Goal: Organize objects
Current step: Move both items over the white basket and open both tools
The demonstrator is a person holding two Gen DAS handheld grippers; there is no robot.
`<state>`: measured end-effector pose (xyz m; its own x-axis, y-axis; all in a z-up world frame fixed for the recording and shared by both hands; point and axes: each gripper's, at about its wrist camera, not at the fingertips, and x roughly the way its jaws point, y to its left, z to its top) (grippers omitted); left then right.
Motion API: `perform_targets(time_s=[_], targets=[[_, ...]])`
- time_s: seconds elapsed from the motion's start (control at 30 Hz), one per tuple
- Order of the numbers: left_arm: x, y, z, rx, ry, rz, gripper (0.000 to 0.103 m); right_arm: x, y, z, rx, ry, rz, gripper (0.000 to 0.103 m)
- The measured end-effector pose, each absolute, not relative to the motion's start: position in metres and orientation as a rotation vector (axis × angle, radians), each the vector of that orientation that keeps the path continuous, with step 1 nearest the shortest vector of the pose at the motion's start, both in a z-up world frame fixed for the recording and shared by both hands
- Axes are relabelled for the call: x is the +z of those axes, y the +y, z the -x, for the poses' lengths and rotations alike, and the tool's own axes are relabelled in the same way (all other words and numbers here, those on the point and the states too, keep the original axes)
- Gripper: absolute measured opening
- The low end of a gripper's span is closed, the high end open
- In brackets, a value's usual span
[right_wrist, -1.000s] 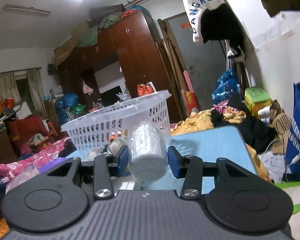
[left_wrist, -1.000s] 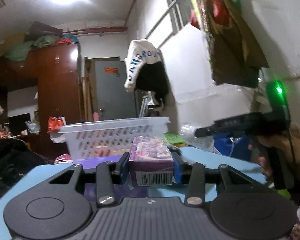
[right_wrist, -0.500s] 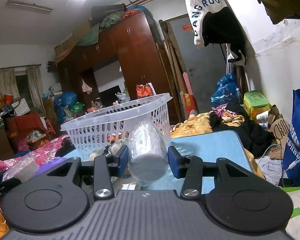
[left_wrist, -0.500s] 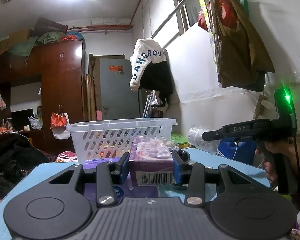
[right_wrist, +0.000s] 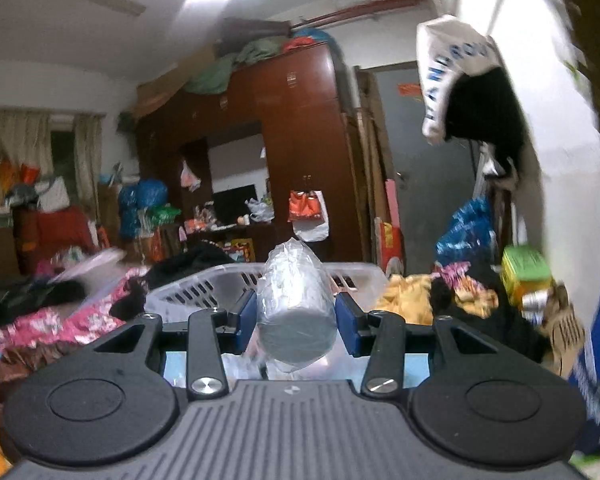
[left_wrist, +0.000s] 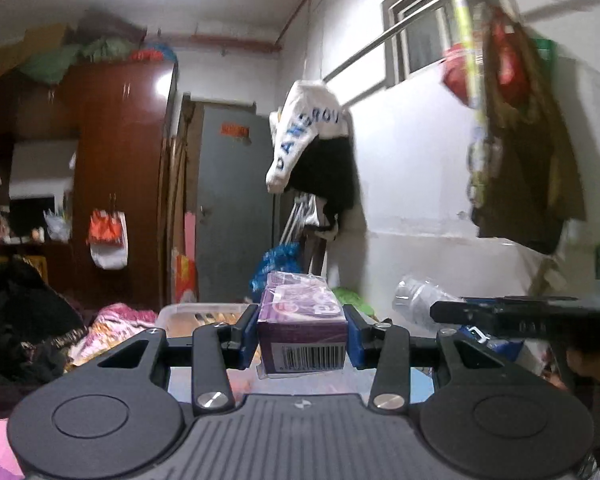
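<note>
My left gripper is shut on a purple box with a barcode on its near end, held up in the air. Below and just beyond it lies the white plastic basket, seen from above its rim. In the right wrist view, my right gripper is shut on a plastic-wrapped grey roll, its blue pads pressing both sides. The white basket sits just ahead and below that roll. The right gripper also shows in the left wrist view, at the right edge, with the wrapped roll sticking out.
The light blue table shows in slivers under the fingers. A dark wooden wardrobe and a grey door stand behind. Clothes hang on the white wall to the right. Piles of fabric lie left of the basket.
Both grippers have risen with their loads: the basket has dropped from level with the fingers to below them, and its open top shows now. The grips have not changed.
</note>
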<state>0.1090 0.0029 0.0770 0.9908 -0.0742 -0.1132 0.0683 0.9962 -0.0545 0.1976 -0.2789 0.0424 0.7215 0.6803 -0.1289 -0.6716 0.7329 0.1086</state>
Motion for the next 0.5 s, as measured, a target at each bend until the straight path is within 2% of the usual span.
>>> perform_targets(time_s=[0.17, 0.43, 0.47, 0.5], targets=[[0.092, 0.030, -0.193, -0.005, 0.250, 0.054, 0.047, 0.066, -0.221, -0.241, 0.686, 0.195, 0.063, 0.047], [0.059, 0.040, -0.247, -0.016, 0.420, 0.039, 0.048, 0.043, -0.178, -0.288, 0.653, 0.363, 0.143, 0.047], [0.056, 0.043, -0.250, -0.015, 0.428, 0.052, 0.049, 0.041, -0.178, -0.288, 0.643, 0.369, 0.139, 0.047], [0.056, 0.045, -0.250, -0.014, 0.428, 0.062, 0.058, 0.039, -0.179, -0.288, 0.636, 0.373, 0.132, 0.048]])
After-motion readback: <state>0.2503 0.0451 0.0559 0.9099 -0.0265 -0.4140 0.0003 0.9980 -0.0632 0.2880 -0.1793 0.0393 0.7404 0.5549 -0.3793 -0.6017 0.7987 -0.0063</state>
